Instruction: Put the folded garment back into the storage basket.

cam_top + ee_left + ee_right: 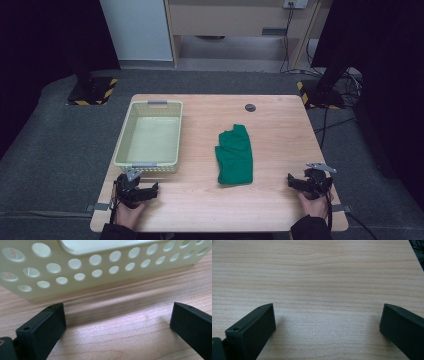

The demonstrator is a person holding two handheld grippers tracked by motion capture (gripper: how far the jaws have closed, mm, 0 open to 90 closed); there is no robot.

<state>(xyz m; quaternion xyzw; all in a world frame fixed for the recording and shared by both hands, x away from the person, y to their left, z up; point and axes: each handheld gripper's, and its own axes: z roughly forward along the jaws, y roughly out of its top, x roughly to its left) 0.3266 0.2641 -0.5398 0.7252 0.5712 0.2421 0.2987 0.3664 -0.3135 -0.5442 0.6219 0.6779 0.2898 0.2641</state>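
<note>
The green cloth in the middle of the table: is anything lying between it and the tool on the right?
Nothing visible does. The green cloth lies flat mid-table, and only bare table separates it from the right tool, whose jaws stand open over plain wood. The basket sits on the cloth's far side, by the left tool.

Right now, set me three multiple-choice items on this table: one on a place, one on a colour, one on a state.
1. Where is the basket relative to the cloth?
A. To its left
B. To its right
C. On top of it

2. What colour is the cloth?
A. Red
B. Green
C. White

3. How do the right gripper jaws stand?
A. Shut on the cloth
B. Shut on nothing
C. Open with nothing between them

Answers: 1 A, the high view shows the basket left of the cloth; 2 B, the folded cloth is green; 3 C, bare table shows between the spread jaws.
</note>
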